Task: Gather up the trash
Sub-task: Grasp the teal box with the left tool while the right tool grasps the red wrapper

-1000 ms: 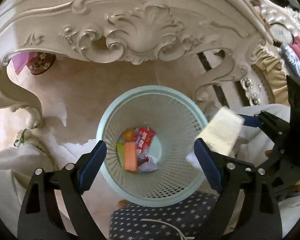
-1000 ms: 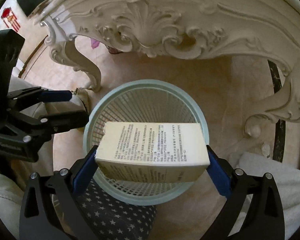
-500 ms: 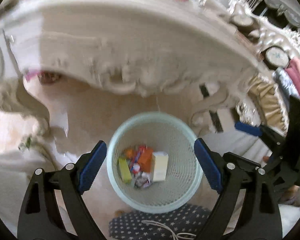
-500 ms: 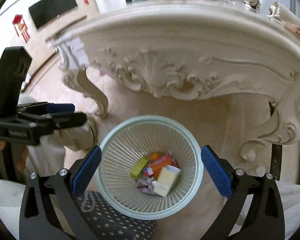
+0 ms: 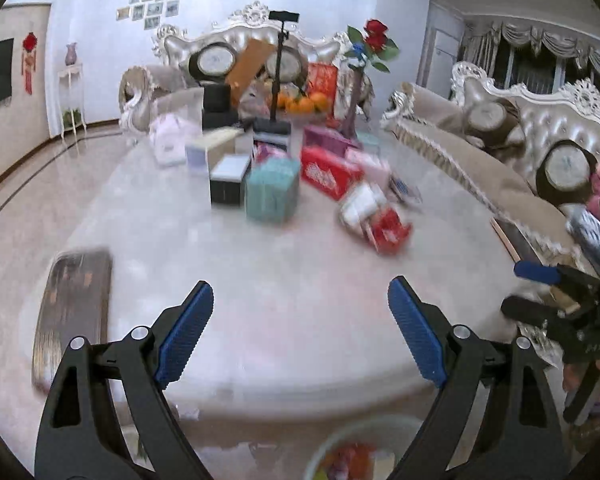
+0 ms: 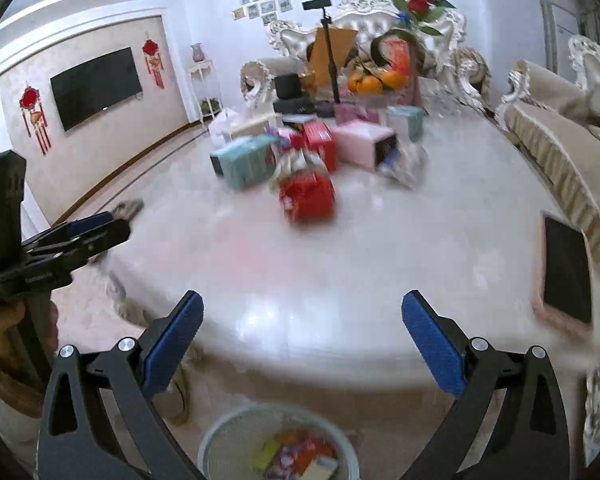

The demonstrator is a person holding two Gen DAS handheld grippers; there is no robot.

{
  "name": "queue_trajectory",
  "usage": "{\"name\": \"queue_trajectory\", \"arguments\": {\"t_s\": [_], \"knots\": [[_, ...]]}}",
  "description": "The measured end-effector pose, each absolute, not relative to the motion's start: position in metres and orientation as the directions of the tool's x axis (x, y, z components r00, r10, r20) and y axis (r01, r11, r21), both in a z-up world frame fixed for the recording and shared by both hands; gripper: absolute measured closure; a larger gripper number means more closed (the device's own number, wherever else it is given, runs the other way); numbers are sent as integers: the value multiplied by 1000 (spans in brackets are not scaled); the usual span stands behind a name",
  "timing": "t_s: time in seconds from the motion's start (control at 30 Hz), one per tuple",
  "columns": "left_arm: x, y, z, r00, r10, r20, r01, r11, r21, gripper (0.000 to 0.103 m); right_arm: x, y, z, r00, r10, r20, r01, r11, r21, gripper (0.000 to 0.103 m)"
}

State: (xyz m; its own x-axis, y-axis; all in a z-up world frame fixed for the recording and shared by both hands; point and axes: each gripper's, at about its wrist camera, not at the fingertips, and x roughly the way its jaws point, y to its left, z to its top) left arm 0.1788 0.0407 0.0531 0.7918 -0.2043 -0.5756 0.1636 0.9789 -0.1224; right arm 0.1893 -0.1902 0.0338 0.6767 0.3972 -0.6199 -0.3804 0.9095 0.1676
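With both jaws wide and empty, left gripper (image 5: 300,334) & right gripper (image 6: 302,344) face the table (image 6: 300,280). Next trash, likely red box (image 6: 308,198), sits mid-table; approach low, square up. Basket (image 6: 278,448) below the edge.

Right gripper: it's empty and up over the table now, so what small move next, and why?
Probably reach the right gripper forward toward the red box, the nearest of the clutter on the table. Its jaws stand open with nothing between them, and the basket below already holds trash.
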Motion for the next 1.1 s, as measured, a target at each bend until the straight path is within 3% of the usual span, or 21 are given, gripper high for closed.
{"name": "queue_trajectory", "arguments": {"t_s": [0.23, 0.5, 0.83, 1.1], "knots": [[265, 23, 54, 765, -229, -603, 236, 969, -68, 16, 251, -164, 24, 628, 373, -683, -402, 907, 125, 8], [329, 36, 39, 730, -294, -617, 243, 955, -168, 16, 287, -148, 13, 582, 368, -725, -418, 900, 121, 8], [357, 46, 24, 678, -380, -630, 270, 925, -268, 16, 304, -137, 0, 547, 370, -751, -425, 896, 132, 8], [367, 35, 20, 650, -381, -658, 291, 924, -248, 16, 314, -142, -3, 524, 384, -760, -427, 891, 155, 8]]}}
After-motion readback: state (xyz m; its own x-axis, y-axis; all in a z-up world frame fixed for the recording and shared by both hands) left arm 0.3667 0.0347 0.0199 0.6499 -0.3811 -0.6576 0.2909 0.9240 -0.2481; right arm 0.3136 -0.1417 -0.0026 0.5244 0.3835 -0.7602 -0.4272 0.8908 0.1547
